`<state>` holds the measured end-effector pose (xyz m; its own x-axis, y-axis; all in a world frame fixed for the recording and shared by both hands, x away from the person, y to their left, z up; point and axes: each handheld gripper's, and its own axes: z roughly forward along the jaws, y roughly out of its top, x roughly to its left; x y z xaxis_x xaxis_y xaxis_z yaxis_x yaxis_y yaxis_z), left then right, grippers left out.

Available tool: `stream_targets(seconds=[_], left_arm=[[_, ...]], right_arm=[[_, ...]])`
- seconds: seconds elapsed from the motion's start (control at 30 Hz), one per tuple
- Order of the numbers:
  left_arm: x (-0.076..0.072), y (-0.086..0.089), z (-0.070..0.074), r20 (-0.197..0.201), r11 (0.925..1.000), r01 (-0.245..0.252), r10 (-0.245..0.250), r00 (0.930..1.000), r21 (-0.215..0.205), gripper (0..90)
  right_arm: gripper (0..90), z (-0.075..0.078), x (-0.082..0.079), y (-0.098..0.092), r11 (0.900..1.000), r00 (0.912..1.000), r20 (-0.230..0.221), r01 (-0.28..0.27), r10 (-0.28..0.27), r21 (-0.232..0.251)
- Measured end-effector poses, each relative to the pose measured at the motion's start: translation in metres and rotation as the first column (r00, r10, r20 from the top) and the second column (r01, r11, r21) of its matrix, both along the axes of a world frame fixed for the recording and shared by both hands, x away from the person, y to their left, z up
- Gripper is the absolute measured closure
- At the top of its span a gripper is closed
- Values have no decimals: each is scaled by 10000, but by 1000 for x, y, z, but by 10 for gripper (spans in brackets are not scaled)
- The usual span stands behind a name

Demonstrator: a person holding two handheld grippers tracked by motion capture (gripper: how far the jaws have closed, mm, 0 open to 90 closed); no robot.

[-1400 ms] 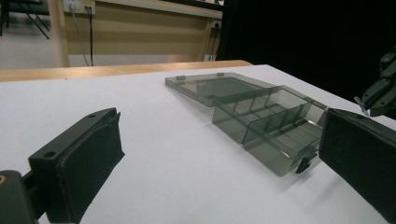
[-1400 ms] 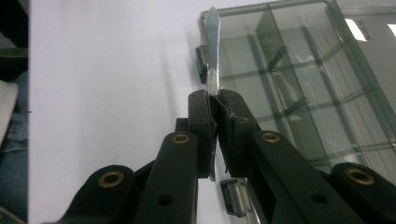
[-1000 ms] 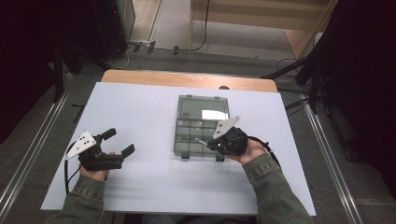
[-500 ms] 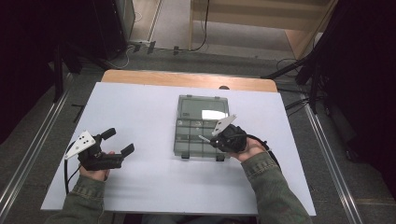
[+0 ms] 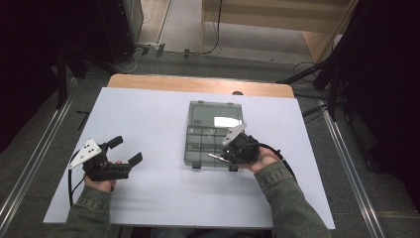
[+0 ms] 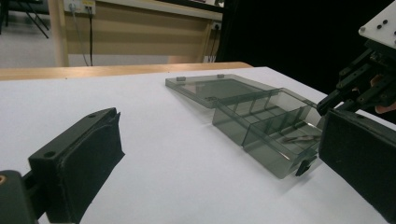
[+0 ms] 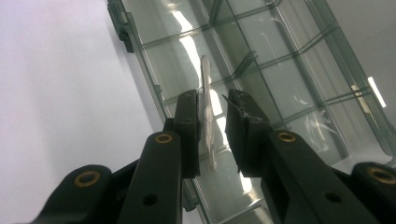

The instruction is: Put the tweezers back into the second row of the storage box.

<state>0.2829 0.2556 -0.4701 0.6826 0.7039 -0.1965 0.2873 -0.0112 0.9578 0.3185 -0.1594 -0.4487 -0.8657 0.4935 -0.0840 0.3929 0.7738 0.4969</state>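
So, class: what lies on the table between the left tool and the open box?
Bare white table between the left tool and the box, in the high view.

The high view looks from above the person's side, forward and down on the white table (image 5: 163, 124), with the floor and a wooden frame beyond its far edge. The left gripper view sits low, just over the table surface, and looks between the wide-apart jaws of the left gripper (image 6: 219, 163) toward the smoky compartment box (image 6: 261, 116) ahead and to its right; the right gripper (image 6: 369, 79) stands at its right edge. The right gripper view looks steeply down along the right gripper's own jaws, very near the box. All three views share this box, and the right gripper shows in each.
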Motion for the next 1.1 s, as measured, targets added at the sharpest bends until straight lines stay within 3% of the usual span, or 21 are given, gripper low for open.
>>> stream_targets(seconds=[0.23,0.33,0.37,0.4,0.43,0.47,0.5,0.6,0.63,0.67,0.7,0.73,0.77,0.87,0.9,0.93,1.0,1.07,1.1], left_arm=[[0,0,0,-4,10000,2,-2,10000,-2,0],[0,0,0,-5,10000,1,-1,10000,-2,0],[0,0,0,-5,10000,1,-1,10000,-2,0],[0,0,0,-10,10000,-1,1,10000,0,0],[0,0,0,-11,10000,-7,7,10000,-7,0],[0,0,0,-4,10000,2,-2,10000,-2,0],[0,0,0,-4,10000,2,-2,10000,-2,0],[0,0,0,-5,10000,-10,10,10000,-22,0],[0,0,0,-5,10000,-10,10,10000,-22,0],[1,0,0,-5,10000,-28,28,10000,-29,0],[1,0,0,-5,10000,-28,28,10000,-29,0],[1,0,0,18,10000,-45,45,10000,-50,0],[1,0,0,18,10000,-45,45,10000,-50,0],[2,0,0,25,10000,-51,52,10000,-54,0],[1,-1,0,33,10000,-61,62,10000,-29,0],[1,-1,0,14,10000,-56,56,10000,-24,0],[1,-2,0,57,10000,-37,37,10000,-19,0],[1,-2,0,51,10000,-57,57,10000,-14,0],[1,-1,0,55,10000,-66,66,10000,-17,0]], right_arm=[[663,3,-1,-6,9982,9990,53,432,-435,414],[469,4,-5,-9,9917,9950,68,989,-998,827],[469,4,-5,-9,9917,9950,68,989,-998,827],[390,5,-5,-10,9878,9932,101,1138,-1156,1066],[267,5,-8,-15,9731,9872,37,1565,-1594,1690],[223,5,-9,-17,9679,9847,33,1706,-1742,1846],[223,5,-9,-17,9679,9847,33,1706,-1742,1846],[90,4,-17,-28,9462,9774,130,2009,-2110,2539],[90,4,-17,-28,9462,9774,130,2009,-2110,2539],[46,3,-22,-32,9294,9701,78,2300,-2425,2888],[46,3,-22,-32,9294,9701,78,2300,-2425,2888],[29,3,-28,-37,9080,9583,306,2586,-2840,3296],[29,3,-31,-39,9008,9537,475,2632,-2969,3454],[10,3,-35,-42,8903,9445,423,2913,-3257,3499],[10,3,-38,-45,8773,9399,381,3017,-3394,3732],[10,2,-43,-49,8552,9324,488,3065,-3580,4180],[0,2,-47,-52,8441,9267,474,3174,-3728,4322],[0,0,-54,-57,8168,9113,677,3288,-4061,4740],[0,0,-56,-59,8114,9052,670,3410,-4196,4747]])
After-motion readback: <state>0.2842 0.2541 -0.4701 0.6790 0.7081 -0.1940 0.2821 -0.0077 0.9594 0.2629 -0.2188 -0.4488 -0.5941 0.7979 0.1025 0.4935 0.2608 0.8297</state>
